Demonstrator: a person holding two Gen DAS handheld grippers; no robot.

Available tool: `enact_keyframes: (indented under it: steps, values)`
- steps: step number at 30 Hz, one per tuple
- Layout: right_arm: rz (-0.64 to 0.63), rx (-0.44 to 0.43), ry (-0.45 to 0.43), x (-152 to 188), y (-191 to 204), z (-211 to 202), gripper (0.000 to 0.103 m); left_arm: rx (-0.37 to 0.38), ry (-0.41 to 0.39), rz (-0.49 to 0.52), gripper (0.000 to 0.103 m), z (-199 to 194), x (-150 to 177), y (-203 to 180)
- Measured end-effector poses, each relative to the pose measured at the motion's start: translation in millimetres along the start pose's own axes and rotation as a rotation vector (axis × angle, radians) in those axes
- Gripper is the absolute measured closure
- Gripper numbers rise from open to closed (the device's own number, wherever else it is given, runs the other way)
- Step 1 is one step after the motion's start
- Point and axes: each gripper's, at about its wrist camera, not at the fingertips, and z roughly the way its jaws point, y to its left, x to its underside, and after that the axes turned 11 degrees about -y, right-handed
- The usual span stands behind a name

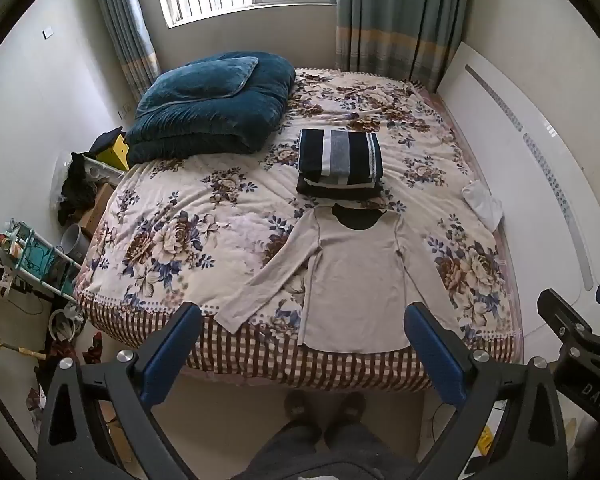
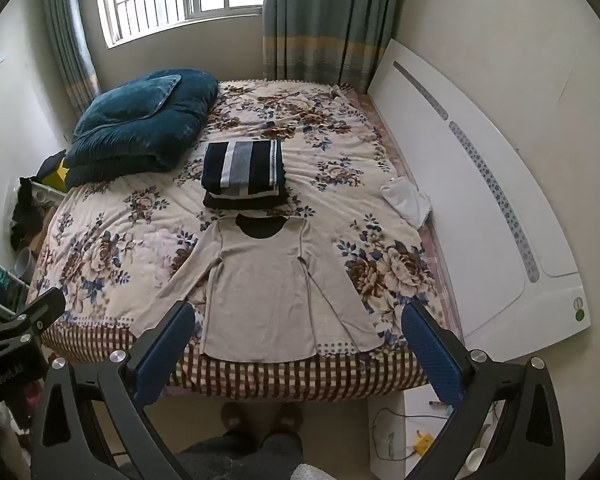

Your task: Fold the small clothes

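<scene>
A beige long-sleeved top [image 1: 356, 280] lies flat at the near edge of a floral bedspread [image 1: 188, 216], centre of the frame, collar toward the window and hem at the checked border. Its long axis runs straight away from both tools. The left gripper [image 1: 302, 344] and right gripper [image 2: 298, 344] hang above the bed's foot, jaws spread wide and holding nothing. The hem sits between each pair of fingers, so neither looks clearly nearer. A stack of folded striped clothes [image 1: 340, 160] rests just beyond the collar. The left view shows one sleeve angled out to lower left; the right view shows the other sleeve [image 2: 340, 300] lying close along the body.
</scene>
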Motion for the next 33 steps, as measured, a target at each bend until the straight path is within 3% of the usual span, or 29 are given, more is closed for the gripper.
enact_keyframes:
  steps: [22,33]
  values:
    - [-0.005,-0.003,-0.007,-5.3,5.8,1.1,0.0,0.005,0.0,-0.004,0.0,0.4,-0.4,-0.2]
    - [-0.011,-0.006,-0.013,-19.4,10.4,-7.7,0.0,0.009,-0.007,-0.002,0.0,3.2,-17.9,-13.6]
